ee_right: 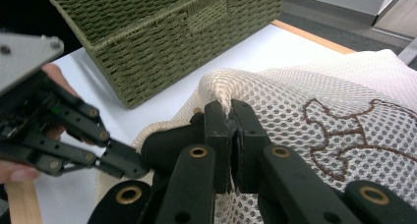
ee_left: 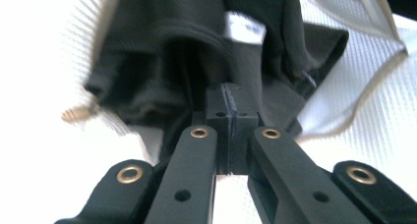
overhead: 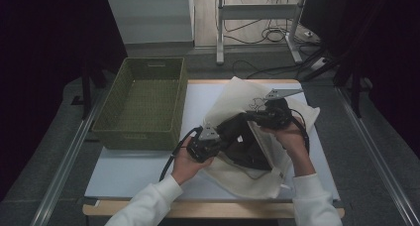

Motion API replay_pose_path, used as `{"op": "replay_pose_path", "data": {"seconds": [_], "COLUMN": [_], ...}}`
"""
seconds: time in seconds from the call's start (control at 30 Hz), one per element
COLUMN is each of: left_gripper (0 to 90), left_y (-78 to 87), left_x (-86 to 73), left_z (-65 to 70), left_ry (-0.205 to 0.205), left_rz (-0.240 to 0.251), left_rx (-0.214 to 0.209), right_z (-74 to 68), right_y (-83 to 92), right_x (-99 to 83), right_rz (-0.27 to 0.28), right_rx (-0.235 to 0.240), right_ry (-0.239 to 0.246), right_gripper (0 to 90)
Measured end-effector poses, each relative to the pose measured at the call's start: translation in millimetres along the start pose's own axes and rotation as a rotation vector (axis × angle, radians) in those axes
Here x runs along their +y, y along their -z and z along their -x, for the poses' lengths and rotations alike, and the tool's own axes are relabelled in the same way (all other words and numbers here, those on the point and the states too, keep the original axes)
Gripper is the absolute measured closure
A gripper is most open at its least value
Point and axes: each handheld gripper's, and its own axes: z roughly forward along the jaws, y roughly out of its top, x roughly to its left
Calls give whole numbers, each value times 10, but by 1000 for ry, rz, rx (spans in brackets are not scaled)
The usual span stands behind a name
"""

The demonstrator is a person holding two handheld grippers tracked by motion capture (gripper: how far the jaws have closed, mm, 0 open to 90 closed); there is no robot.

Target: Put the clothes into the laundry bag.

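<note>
A cream mesh bag (overhead: 233, 99) with brown stitched figures lies on the white table top (overhead: 148, 166), its mouth toward me. A dark garment (overhead: 247, 149) sits in that mouth. My left gripper (overhead: 229, 132) reaches in from the left and is shut on the dark garment (ee_left: 172, 47), whose cloth bunches right at the closed tips (ee_left: 228, 106); a white label (ee_left: 243, 30) shows on it. My right gripper (overhead: 250, 116) is shut on the bag's upper edge and holds it lifted. In the right gripper view the mesh bag (ee_right: 305, 101) folds into the closed jaws (ee_right: 230, 118).
A green woven basket (overhead: 143, 99) stands on the left half of the table, close to the bag, and appears as the basket (ee_right: 162, 32) behind the left gripper (ee_right: 123, 165). Bare white table top lies in front of the basket. Desk legs and cables sit beyond the far edge.
</note>
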Motion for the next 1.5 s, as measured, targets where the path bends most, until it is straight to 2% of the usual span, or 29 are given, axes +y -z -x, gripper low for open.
{"op": "replay_pose_path", "data": {"seconds": [0.37, 0.53, 0.8, 1.03, 1.37, 1.5], "left_gripper": [900, 900, 900, 900, 900, 900], "left_y": [18, 37, 96, 146, 224, 281], "left_x": [-298, -330, -446, -603, -771, -821], "left_z": [-224, -231, -357, -422, -448, -439], "left_ry": [80, 38, 75, 103, 119, 144], "left_rz": [-30, -56, -75, -94, -118, -106], "left_rx": [39, 106, 142, 172, 191, 174], "right_z": [10, -5, -25, -124, -226, -235], "right_y": [-13, -25, -48, -76, -149, -120], "right_x": [-9, -9, -15, -18, -89, -120], "right_rz": [-7, -12, -29, -54, -94, -97], "right_rx": [8, 5, 12, 10, 32, 30], "right_ry": [-3, 1, 12, 44, 59, 61], "right_gripper": [867, 867, 866, 865, 864, 864]}}
